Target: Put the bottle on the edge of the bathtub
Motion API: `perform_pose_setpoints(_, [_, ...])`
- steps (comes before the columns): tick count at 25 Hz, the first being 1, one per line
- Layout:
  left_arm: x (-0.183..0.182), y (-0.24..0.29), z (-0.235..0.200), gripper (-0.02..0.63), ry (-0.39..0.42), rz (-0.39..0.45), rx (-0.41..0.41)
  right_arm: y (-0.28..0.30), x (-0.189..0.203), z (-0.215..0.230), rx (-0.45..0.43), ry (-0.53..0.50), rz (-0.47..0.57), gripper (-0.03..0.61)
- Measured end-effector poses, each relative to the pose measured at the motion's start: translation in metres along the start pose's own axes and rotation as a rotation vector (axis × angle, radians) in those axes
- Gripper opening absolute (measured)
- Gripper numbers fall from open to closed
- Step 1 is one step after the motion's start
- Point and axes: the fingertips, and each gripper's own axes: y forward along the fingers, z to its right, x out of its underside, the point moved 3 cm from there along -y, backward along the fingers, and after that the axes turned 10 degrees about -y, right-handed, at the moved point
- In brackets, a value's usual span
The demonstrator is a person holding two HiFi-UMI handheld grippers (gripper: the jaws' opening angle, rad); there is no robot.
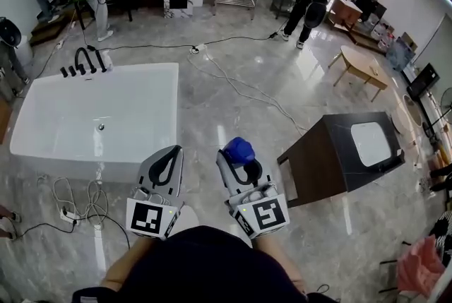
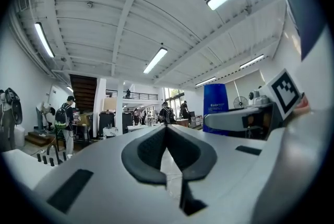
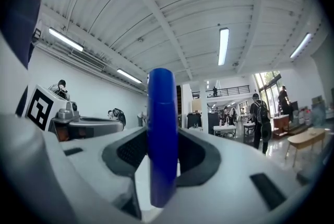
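At 6 o'clock, right gripper: clamped on the blue bottle, a pad on either side. The bottle stands upright, well proud of the jaws.
Left gripper: at 7 o'clock, jaws together with nothing between them.
Bathtub: white, at 9 to 10 o'clock. Its right rim is near the left gripper and apart from the bottle.
Step in hand: likely the carry, as the bottle is not yet on the edge.
Risk, tipping: the rim looks narrow. A bottle set partly off it, or let go while tilted, could drop into the basin or onto the floor.
Risk, slipping: the grip sits low on a tall, smooth bottle, so a quick swing to the left might make it lean in the jaws.
Risk, footing: floor cables run at 12 o'clock, and a socket strip with cords lies at 8 o'clock beside the tub.
Around: black faucet at the tub's far corner. A dark cabinet stands at 3 o'clock. People are well apart at 12.
In the way: mainly the left gripper, between bottle and rim.
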Motion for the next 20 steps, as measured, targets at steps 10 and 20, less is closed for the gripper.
perform_pose_setpoints(10, [0.005, 0.083, -0.037, 0.003, 0.000, 0.012, 0.029, 0.074, 0.019, 0.051, 0.012, -0.002, 0.032, 0.155])
perform_pose_setpoints(20, [0.012, 0.203, -0.111, 0.003, 0.021, -0.013, 0.036, 0.186, 0.040, 0.127, 0.053, -0.009, 0.016, 0.155])
